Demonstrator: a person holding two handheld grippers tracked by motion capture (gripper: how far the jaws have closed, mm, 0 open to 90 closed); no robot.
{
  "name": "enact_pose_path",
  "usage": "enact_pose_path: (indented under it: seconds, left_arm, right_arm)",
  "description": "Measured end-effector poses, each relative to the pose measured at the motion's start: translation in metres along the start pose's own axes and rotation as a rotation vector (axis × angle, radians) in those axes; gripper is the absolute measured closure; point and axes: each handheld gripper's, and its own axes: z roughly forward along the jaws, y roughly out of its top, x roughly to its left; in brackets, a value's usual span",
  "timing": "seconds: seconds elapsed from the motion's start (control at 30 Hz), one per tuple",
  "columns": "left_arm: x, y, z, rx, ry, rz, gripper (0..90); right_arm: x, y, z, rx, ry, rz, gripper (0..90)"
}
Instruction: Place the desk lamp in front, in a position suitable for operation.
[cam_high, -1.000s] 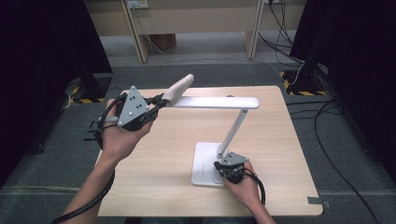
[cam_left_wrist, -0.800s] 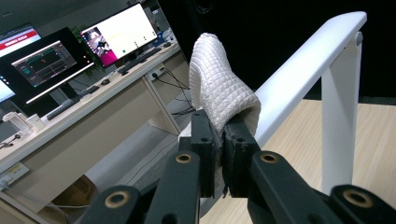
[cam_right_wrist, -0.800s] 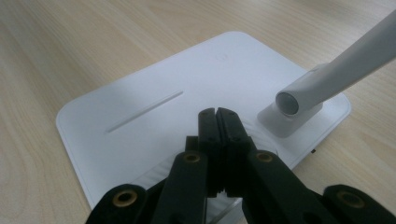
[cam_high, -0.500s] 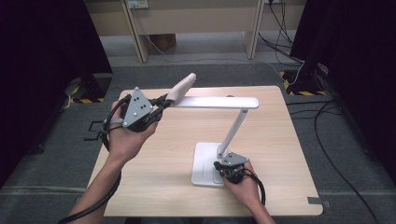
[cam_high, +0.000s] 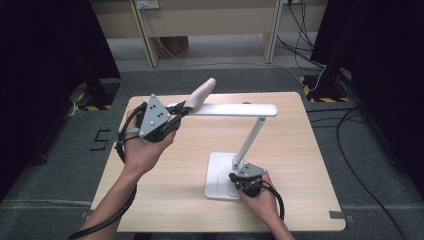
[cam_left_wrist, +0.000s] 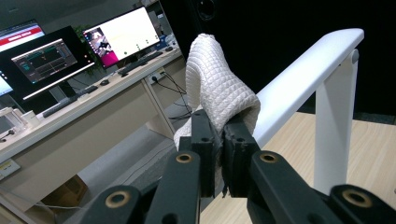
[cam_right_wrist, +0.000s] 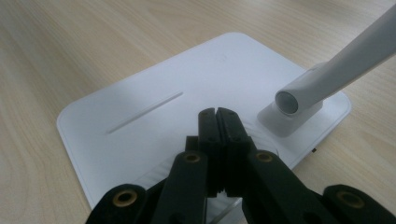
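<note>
my left gripper (cam_high: 179, 113) pinches a white cloth (cam_left_wrist: 215, 88) against the lamp (cam_high: 235, 110) head's end; my right gripper (cam_right_wrist: 218, 116), clenched, presses its base (cam_right_wrist: 140, 116); no writing legible

Bare table (cam_high: 165, 200) lies open to the left of the lamp base (cam_high: 220, 175), and more beyond the post (cam_high: 248, 142) to the right. The lamp head (cam_high: 235, 110) bars the far side as a raised rail, with room beneath it. The cloth (cam_high: 200, 93) caps its left end; the right gripper (cam_high: 242, 181) occupies the base.
</note>
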Motion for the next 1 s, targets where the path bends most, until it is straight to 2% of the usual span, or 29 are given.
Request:
enact_pose_path:
  seconds: [0.57, 0.6, 0.77, 1.0]
  left_arm:
    - [-0.015, 0.007, 0.008, -0.007, -0.043, -0.006, 84.8]
    - [-0.016, 0.007, 0.009, -0.009, -0.044, -0.011, 84.8]
    - [-0.019, 0.009, 0.011, -0.01, -0.053, -0.026, 84.7]
    - [-0.025, 0.012, 0.014, -0.008, -0.063, -0.02, 84.6]
  right_arm:
    - [0.001, -0.001, 0.0, -0.002, 0.004, 0.012, 89.3]
    - [0.0, 0.0, 0.0, -0.005, 0.001, -0.004, 89.3]
    - [0.001, 0.0, 0.0, -0.003, 0.002, 0.001, 89.3]
    - [0.001, 0.0, 0.0, -0.004, 0.002, 0.001, 89.3]
